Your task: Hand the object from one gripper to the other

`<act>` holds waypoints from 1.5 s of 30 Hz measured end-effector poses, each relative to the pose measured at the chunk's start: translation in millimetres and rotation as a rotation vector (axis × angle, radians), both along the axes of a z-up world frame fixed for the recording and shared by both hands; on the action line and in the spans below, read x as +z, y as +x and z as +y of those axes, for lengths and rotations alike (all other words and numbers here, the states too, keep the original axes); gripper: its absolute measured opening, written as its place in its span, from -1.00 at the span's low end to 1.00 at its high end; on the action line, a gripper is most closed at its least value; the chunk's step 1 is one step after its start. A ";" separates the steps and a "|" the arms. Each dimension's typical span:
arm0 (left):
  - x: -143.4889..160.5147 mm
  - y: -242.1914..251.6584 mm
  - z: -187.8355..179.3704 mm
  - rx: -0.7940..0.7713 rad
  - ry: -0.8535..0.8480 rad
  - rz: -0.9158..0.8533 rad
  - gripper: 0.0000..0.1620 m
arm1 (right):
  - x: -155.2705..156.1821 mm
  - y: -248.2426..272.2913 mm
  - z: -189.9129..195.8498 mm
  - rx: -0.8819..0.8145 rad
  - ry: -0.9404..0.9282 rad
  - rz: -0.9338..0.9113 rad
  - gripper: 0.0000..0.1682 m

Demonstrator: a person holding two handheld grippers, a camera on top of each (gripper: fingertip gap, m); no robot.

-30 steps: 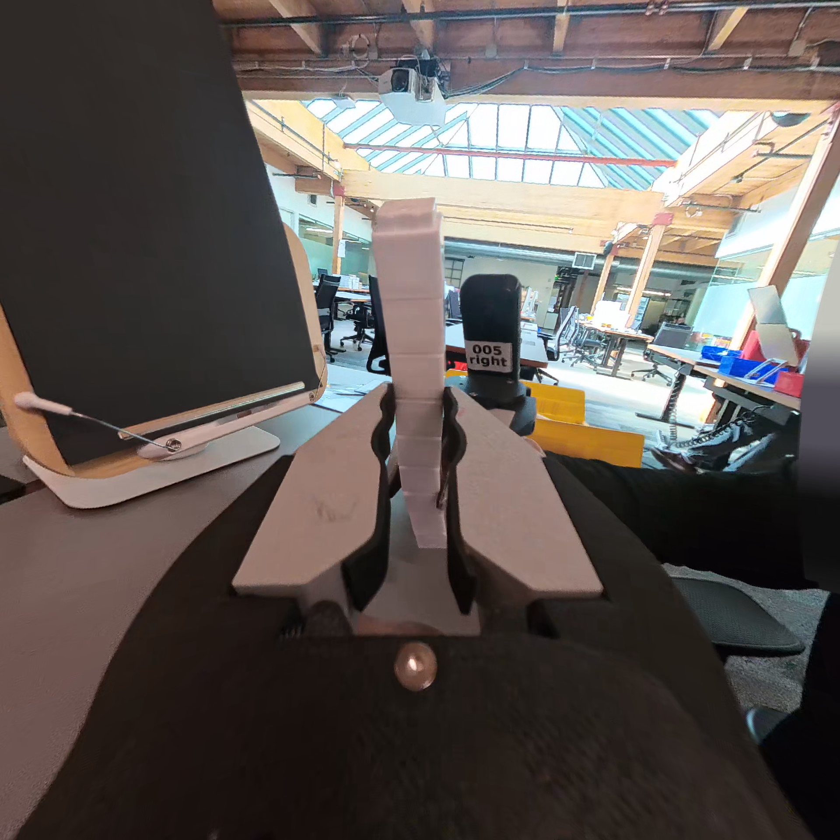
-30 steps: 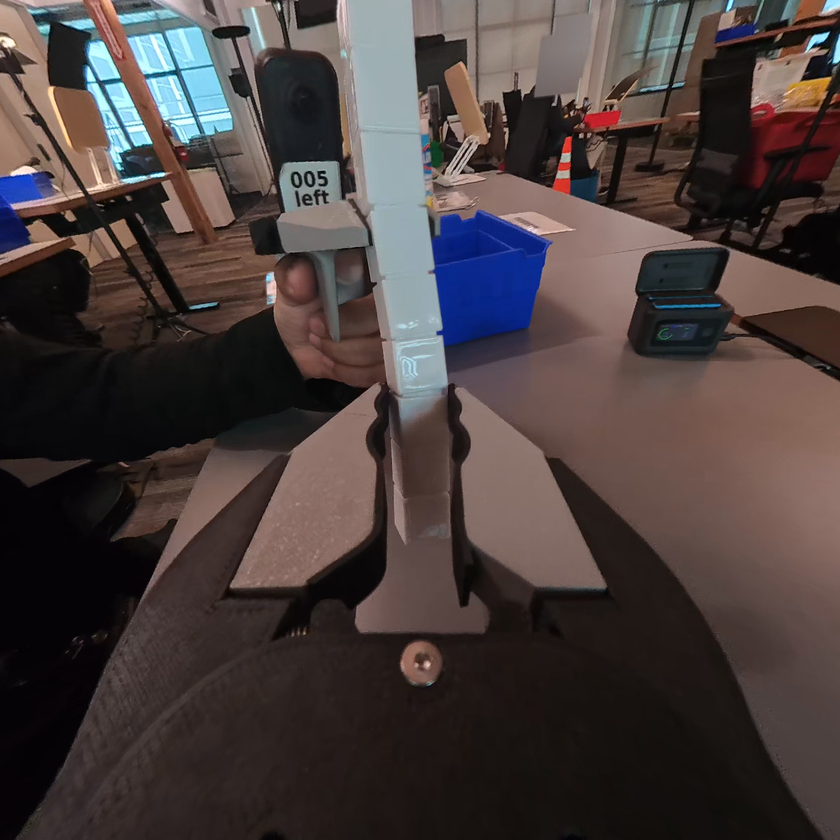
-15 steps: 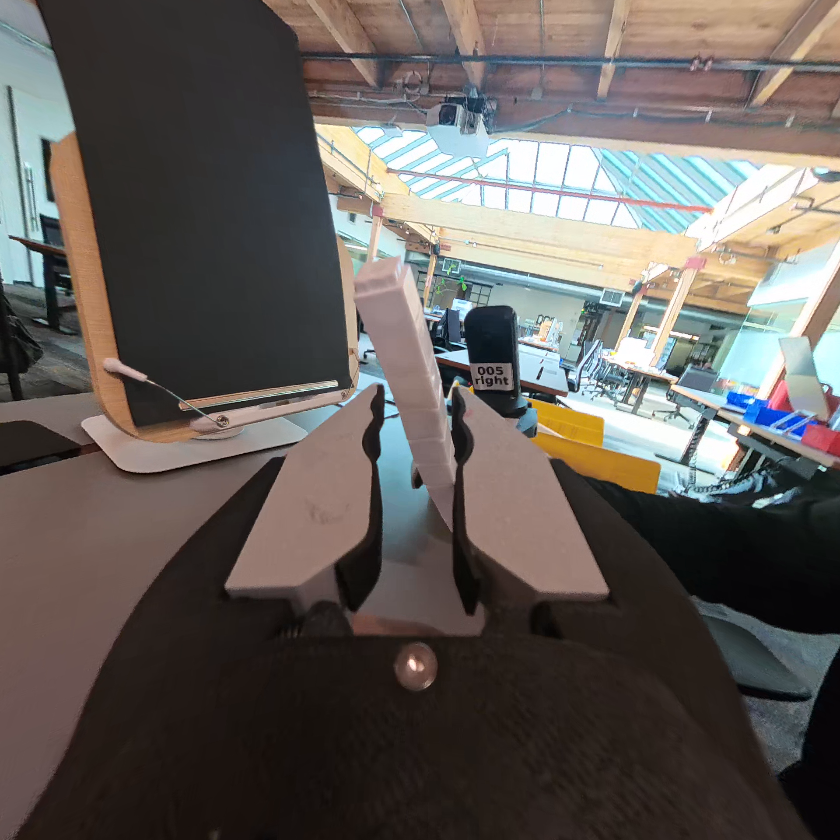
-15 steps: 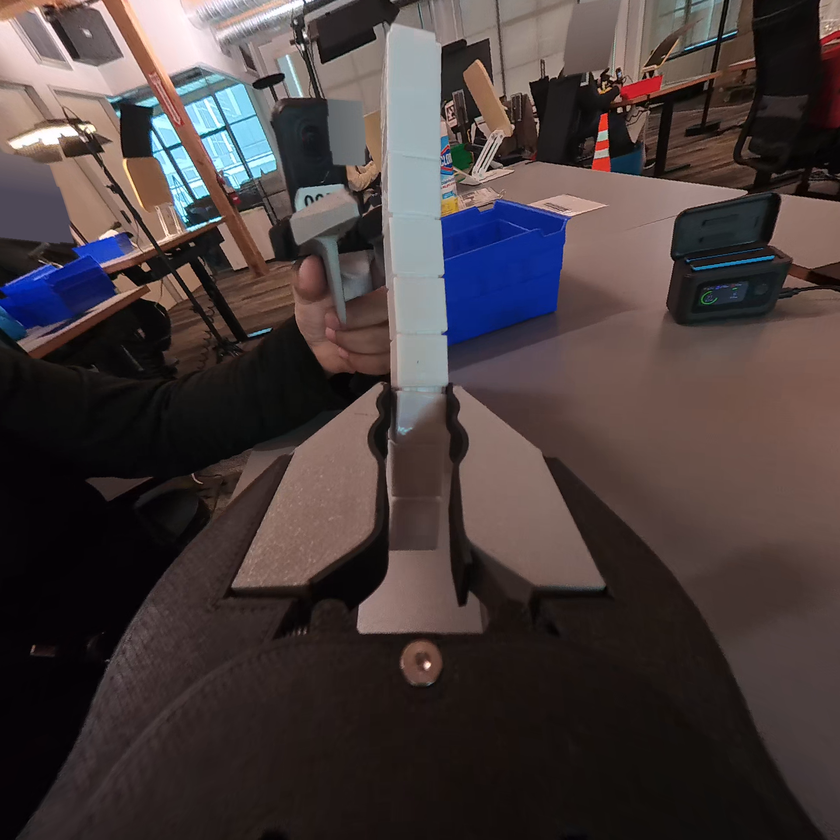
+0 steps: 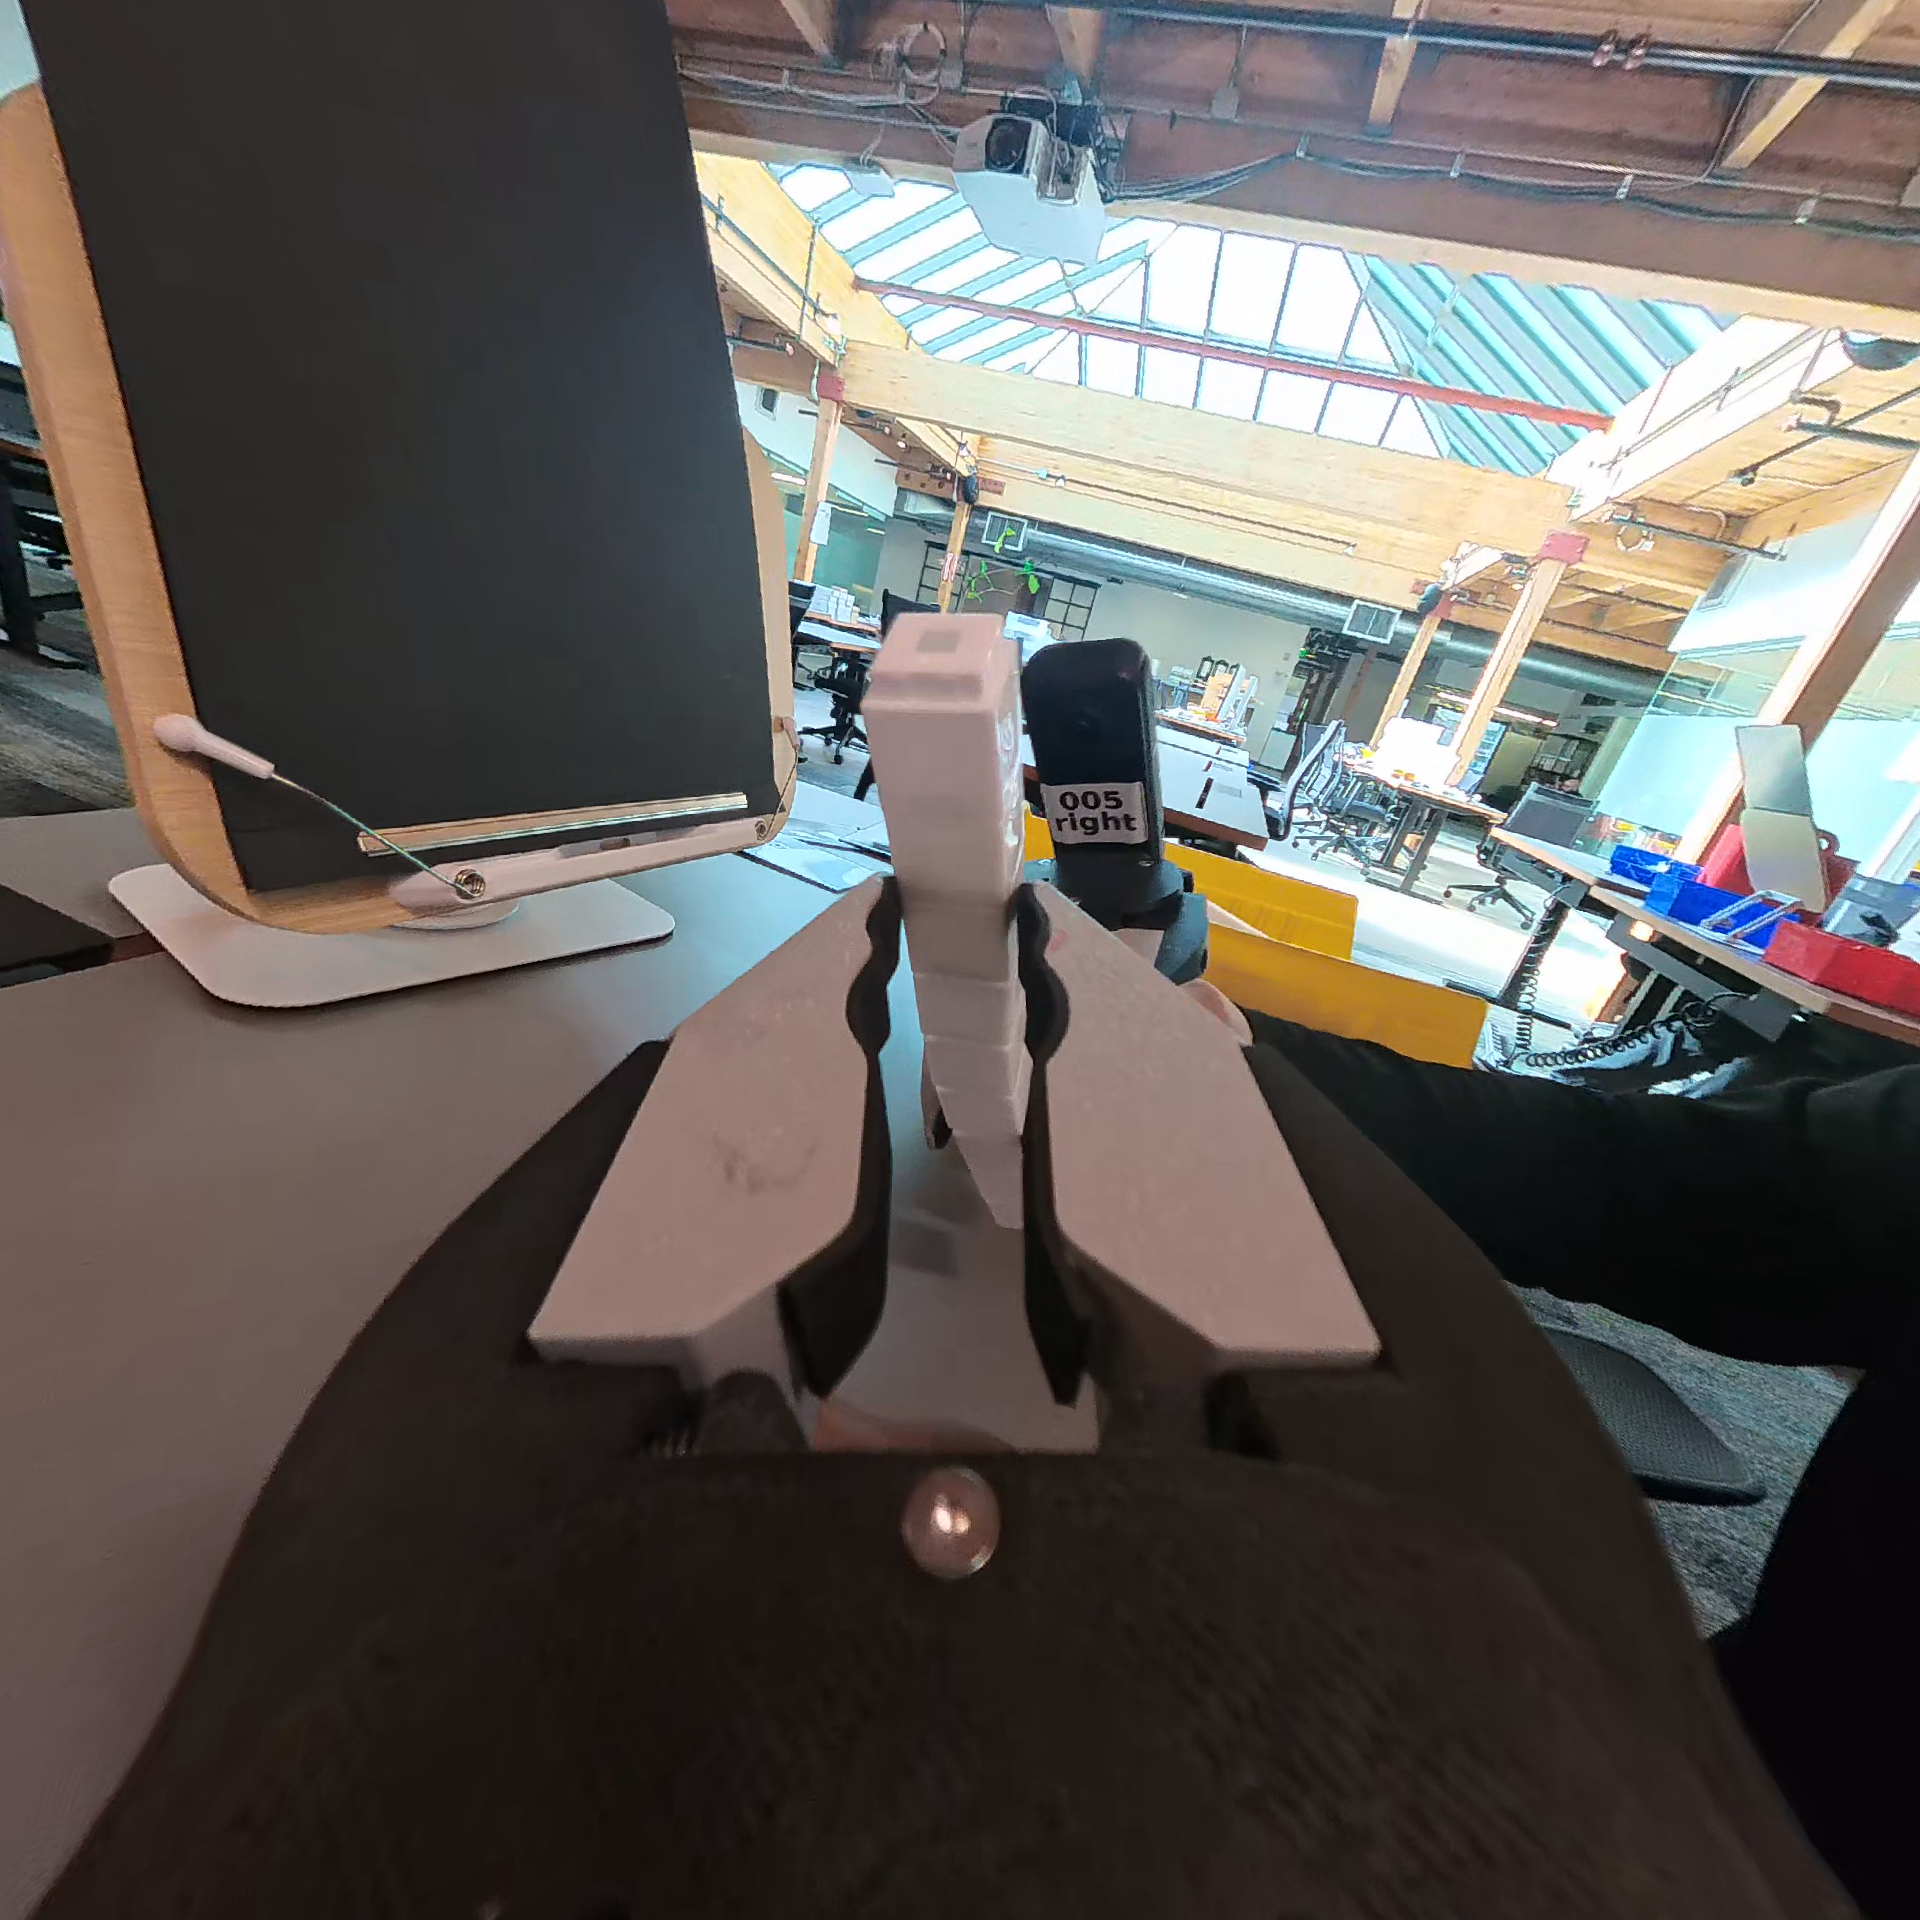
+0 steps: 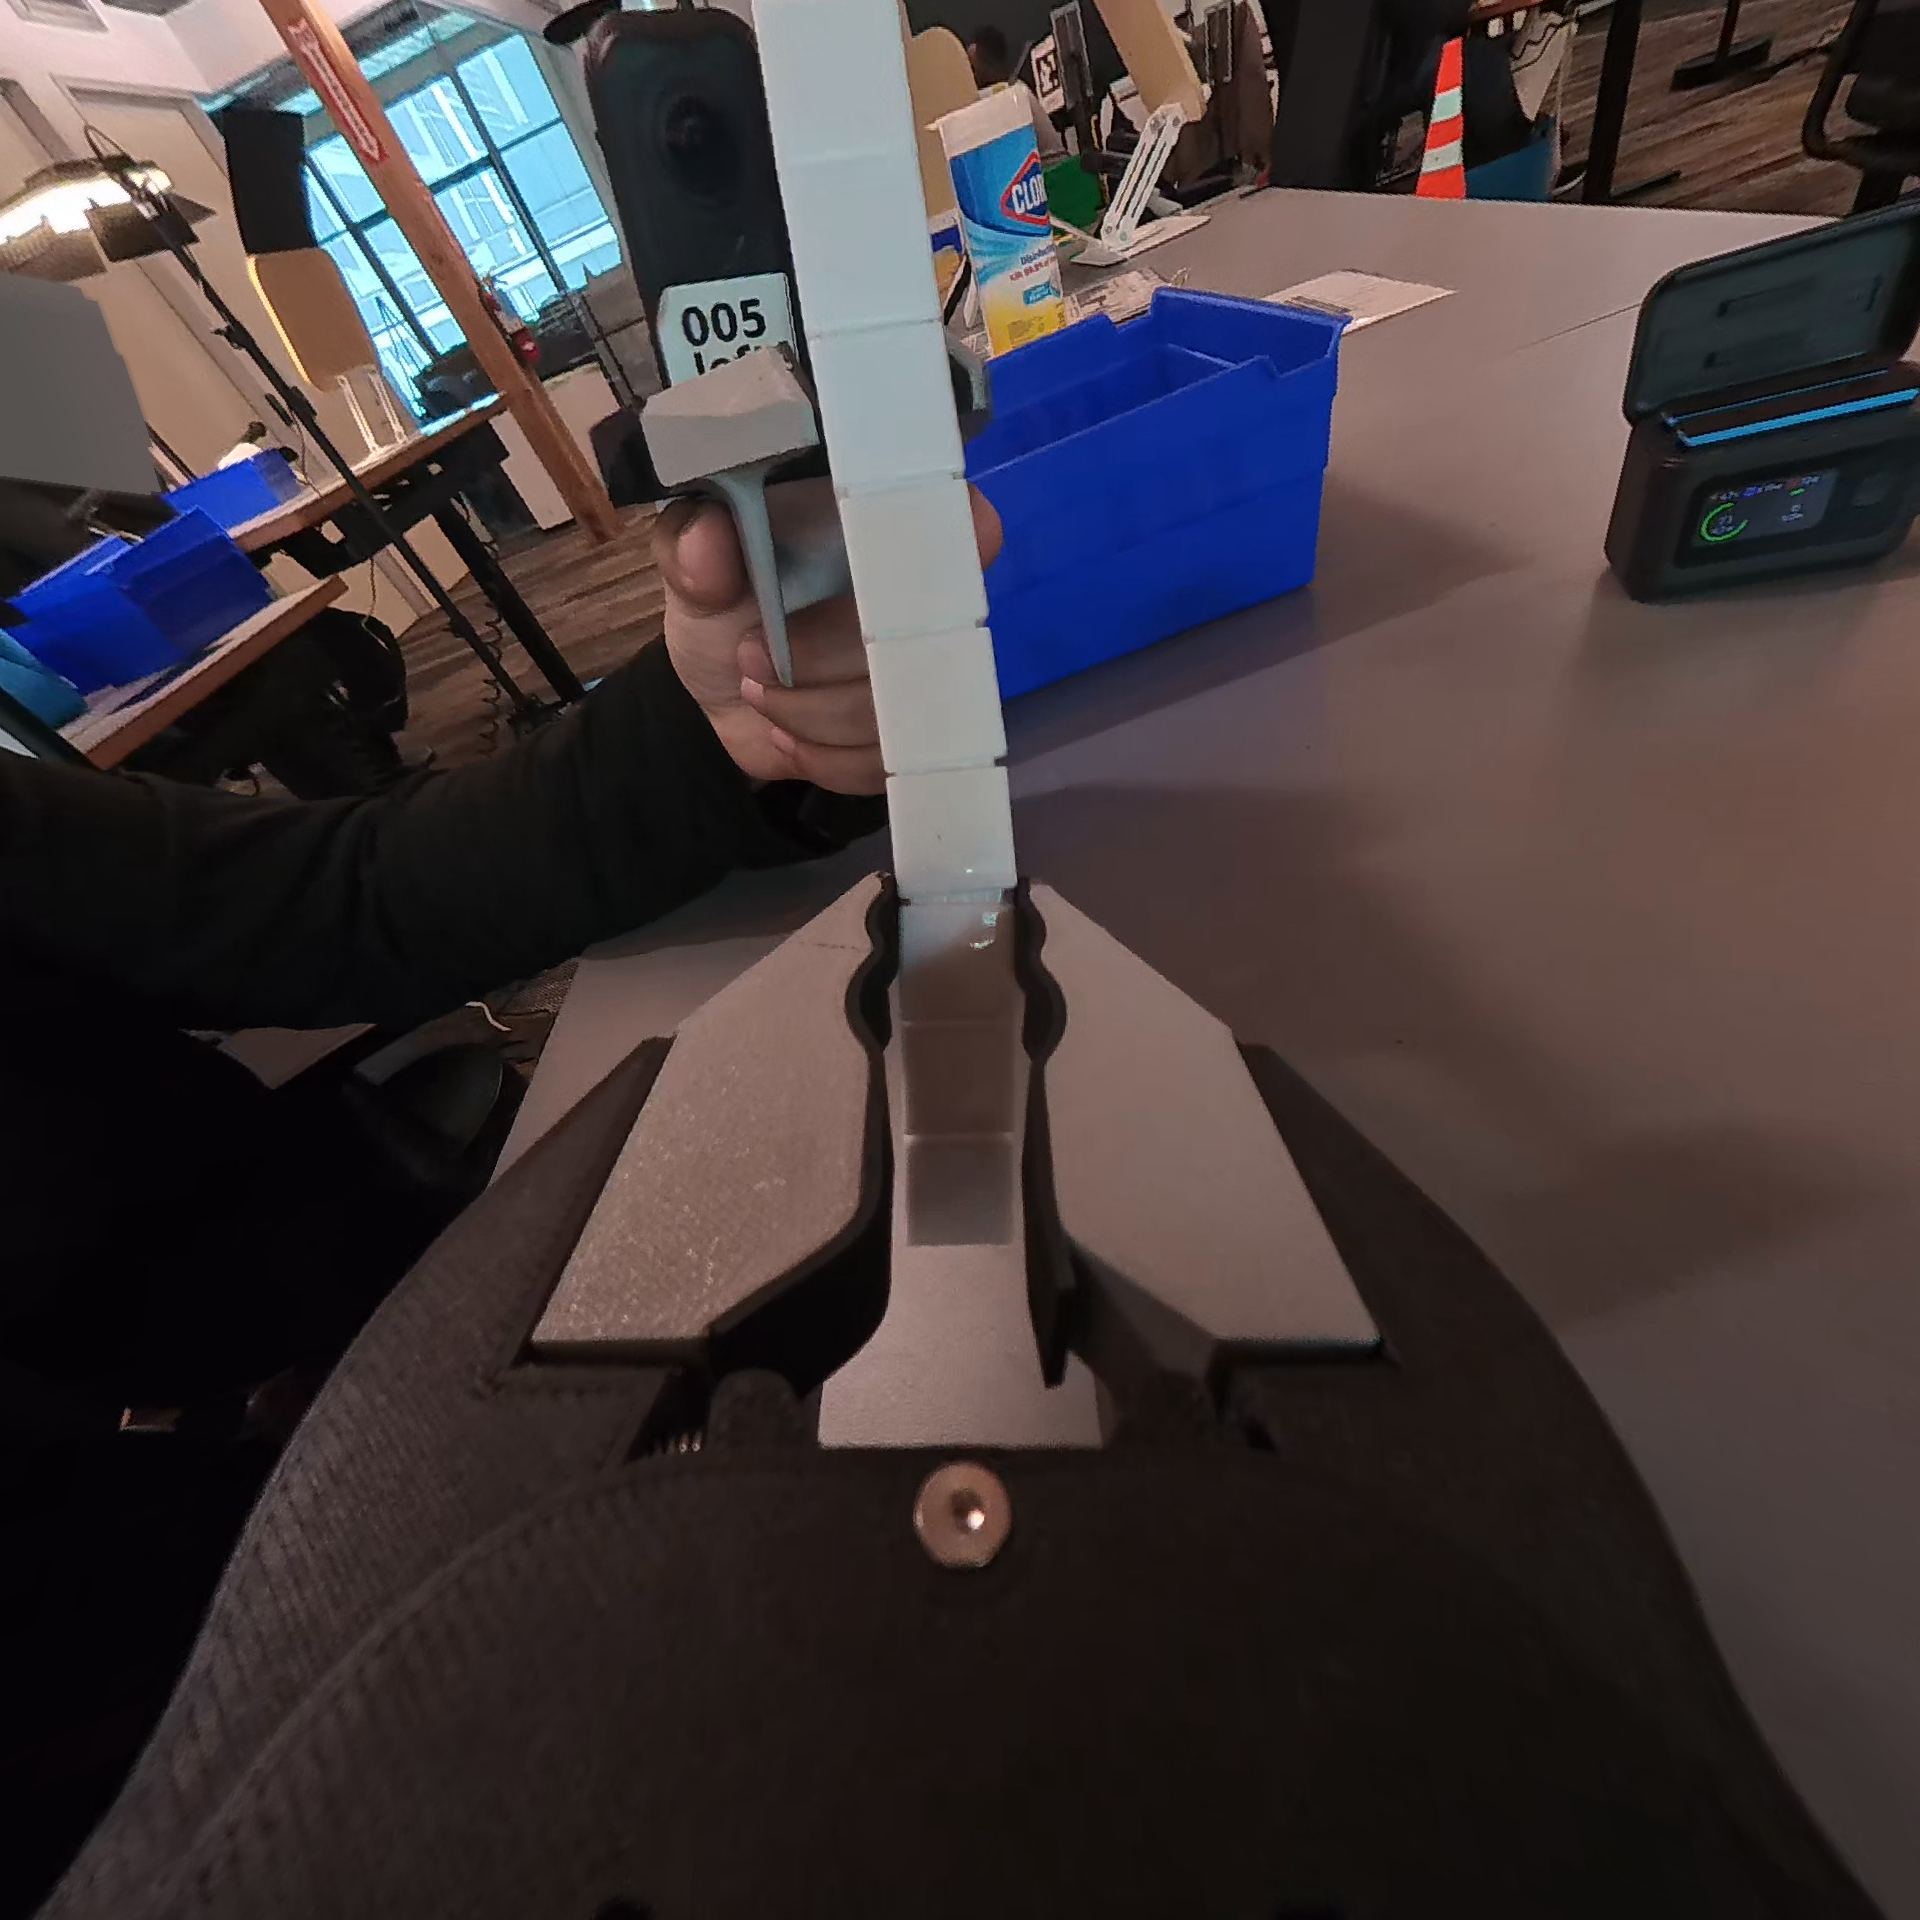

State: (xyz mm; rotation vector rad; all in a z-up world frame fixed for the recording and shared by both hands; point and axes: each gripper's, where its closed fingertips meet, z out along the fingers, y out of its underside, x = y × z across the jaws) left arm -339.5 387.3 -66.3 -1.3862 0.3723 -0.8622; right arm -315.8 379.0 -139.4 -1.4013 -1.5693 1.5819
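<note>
We find the right gripper [image 6: 956,904] clamped on the lower end of the white segmented bar [image 6: 914,582], both pads flush against its side edges; the bar stands nearly upright above the near edge of the grey table [image 6: 1558,935] and runs out of the top of the right wrist view. The left gripper [image 5: 954,914] straddles the same bar [image 5: 951,831] higher up. The bar leans against its right finger and a dark gap shows along its left finger lower down, so we cannot tell whether it is pressing or merely surrounding the bar. A hand [image 6: 769,665] holds that gripper at the far left, off the table edge. To the right, the tabletop lies open up to a blue bin [image 6: 1143,488] and a black charging case [image 6: 1766,499], both well apart from the bar. On the left gripper's side, a black board on a wooden stand [image 5: 416,416] stands near the fingers' left.
</note>
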 end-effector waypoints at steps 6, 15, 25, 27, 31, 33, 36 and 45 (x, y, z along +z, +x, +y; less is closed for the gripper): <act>-7.1 -3.6 3.5 -0.033 -0.068 -0.058 -0.75 | -1.5 0.7 -0.1 0.000 0.006 -0.009 -0.79; -9.2 -5.6 2.3 -0.114 -0.133 -0.169 -0.76 | 1.9 1.1 -0.3 -0.005 0.048 0.015 -0.79; -23.2 0.7 5.7 -0.071 -0.136 -0.039 -0.76 | -19.7 -2.2 3.5 0.007 0.052 -0.061 -0.78; -26.7 5.3 4.2 -0.067 -0.129 0.021 -0.76 | -26.6 -2.9 3.2 0.014 0.064 -0.084 -0.78; -31.6 13.4 1.9 -0.072 -0.123 0.087 -0.76 | -34.4 -4.9 -0.8 0.020 0.106 -0.109 -0.74; -33.8 16.8 0.5 -0.079 -0.119 0.115 -0.77 | -37.2 -5.3 -4.0 0.031 0.131 -0.120 -0.69; -36.2 20.4 -1.6 -0.079 -0.116 0.165 -0.77 | -38.2 -4.4 -5.1 0.037 0.158 -0.127 -0.65; -30.2 33.8 -14.8 -0.117 -0.071 0.241 -0.77 | 29.7 12.1 -6.3 0.039 0.061 0.133 -0.46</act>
